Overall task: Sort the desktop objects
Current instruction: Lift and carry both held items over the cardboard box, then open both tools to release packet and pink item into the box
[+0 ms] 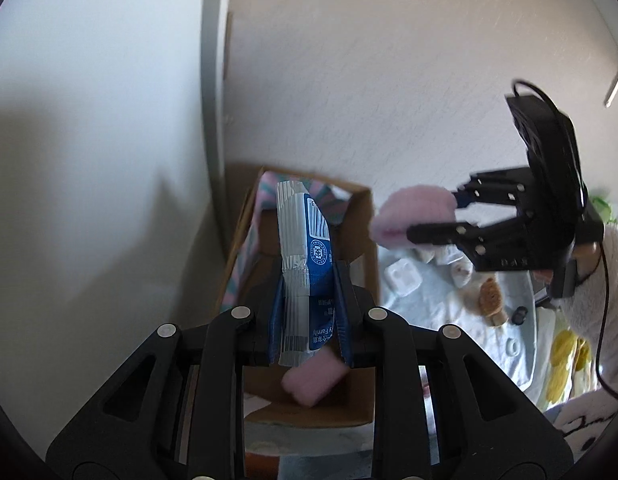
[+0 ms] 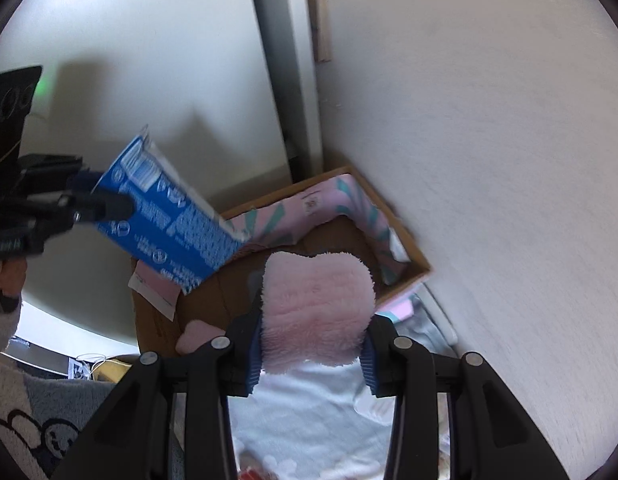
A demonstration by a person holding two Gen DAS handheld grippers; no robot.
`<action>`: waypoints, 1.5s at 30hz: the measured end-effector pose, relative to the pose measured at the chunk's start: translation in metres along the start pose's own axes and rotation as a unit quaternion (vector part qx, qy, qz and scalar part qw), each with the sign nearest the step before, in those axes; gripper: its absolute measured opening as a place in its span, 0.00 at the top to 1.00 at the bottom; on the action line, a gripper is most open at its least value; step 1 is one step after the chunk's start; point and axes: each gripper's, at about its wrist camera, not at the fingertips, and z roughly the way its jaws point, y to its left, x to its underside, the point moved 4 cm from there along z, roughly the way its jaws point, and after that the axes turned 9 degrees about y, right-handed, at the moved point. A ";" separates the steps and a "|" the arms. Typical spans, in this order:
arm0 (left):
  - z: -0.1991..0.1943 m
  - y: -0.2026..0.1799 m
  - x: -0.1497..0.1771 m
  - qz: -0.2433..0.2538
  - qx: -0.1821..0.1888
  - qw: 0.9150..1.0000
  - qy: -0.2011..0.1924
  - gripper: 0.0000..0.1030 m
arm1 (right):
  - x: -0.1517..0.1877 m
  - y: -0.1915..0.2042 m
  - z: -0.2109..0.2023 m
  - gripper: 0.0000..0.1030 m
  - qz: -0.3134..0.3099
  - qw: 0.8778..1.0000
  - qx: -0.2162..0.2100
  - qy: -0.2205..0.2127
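My left gripper (image 1: 309, 280) is shut on a blue and silver packet (image 1: 305, 248) and holds it above the open cardboard box (image 1: 369, 240). The packet also shows in the right wrist view (image 2: 169, 216), held by the left gripper (image 2: 109, 196). My right gripper (image 2: 311, 332) is shut on a fluffy pink plush item (image 2: 317, 304), held above the box's near edge (image 2: 409, 280). In the left wrist view the right gripper (image 1: 433, 216) holds the plush item (image 1: 409, 212) just right of the box. A small pink piece (image 1: 313, 380) lies inside the box.
A pink and teal striped flap (image 2: 349, 204) lines the box. The box stands in a corner of white walls (image 1: 389, 80). A pale blue cloth (image 1: 449, 320) holds a white case (image 1: 403, 276), small toys (image 1: 491, 296) and other bits. A patterned blanket (image 2: 49, 420) lies at lower left.
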 end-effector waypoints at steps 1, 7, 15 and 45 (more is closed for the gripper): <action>0.002 0.001 0.003 -0.002 0.000 1.000 0.002 0.81 | -0.004 0.002 0.006 0.65 -0.003 1.000 -0.001 0.004; 0.015 0.000 0.020 -0.002 -0.004 1.000 0.015 0.81 | -0.020 0.003 0.039 0.65 0.001 1.000 -0.017 0.019; 0.025 0.002 0.034 -0.003 -0.013 0.999 0.030 0.81 | -0.038 0.004 0.059 0.65 -0.004 1.000 -0.018 0.023; 0.073 0.015 0.028 0.011 -0.060 0.997 0.037 0.00 | -0.017 -0.013 0.067 0.26 0.066 0.997 -0.025 0.011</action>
